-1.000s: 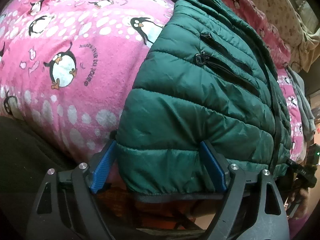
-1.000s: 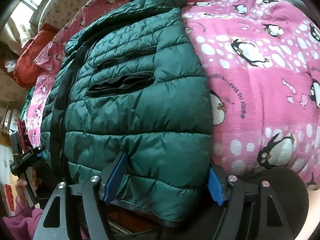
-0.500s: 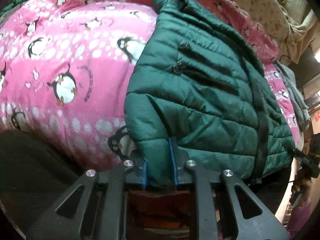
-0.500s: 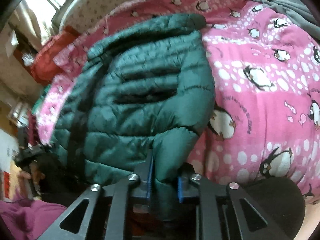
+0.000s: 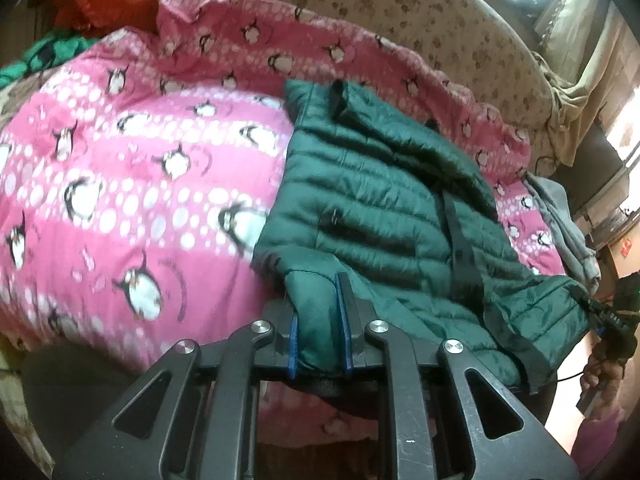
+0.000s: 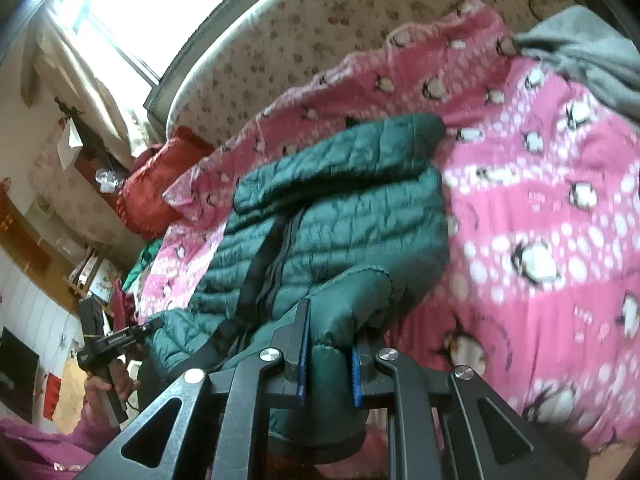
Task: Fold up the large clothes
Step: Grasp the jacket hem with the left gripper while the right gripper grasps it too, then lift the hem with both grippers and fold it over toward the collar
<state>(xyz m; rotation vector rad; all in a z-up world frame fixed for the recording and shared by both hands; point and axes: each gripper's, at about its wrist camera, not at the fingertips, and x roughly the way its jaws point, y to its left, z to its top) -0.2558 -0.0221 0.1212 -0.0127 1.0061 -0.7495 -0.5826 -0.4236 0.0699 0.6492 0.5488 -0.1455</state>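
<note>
A dark green quilted puffer jacket (image 5: 392, 208) lies on a pink penguin blanket (image 5: 120, 184), collar toward the far side, black zipper strip running down its front. My left gripper (image 5: 319, 312) is shut on the near left hem corner, with green fabric bunched between its blue pads. In the right wrist view the same jacket (image 6: 340, 208) fills the middle, and my right gripper (image 6: 329, 356) is shut on the near right hem corner. Both corners are raised off the blanket (image 6: 540, 240). Each view shows the other gripper at its edge, held in a hand.
A grey garment (image 6: 580, 52) lies on the blanket's far right. A red cushion (image 6: 156, 188) and a green cloth (image 5: 48, 52) sit at the far left. A beige patterned headboard (image 5: 420, 28) rises behind, with a bright window (image 6: 160, 4) above.
Both grippers were open around the jacket's hem, then closed on the hem corners. They have since risen, lifting the near edge and tipping the views up toward the headboard.
</note>
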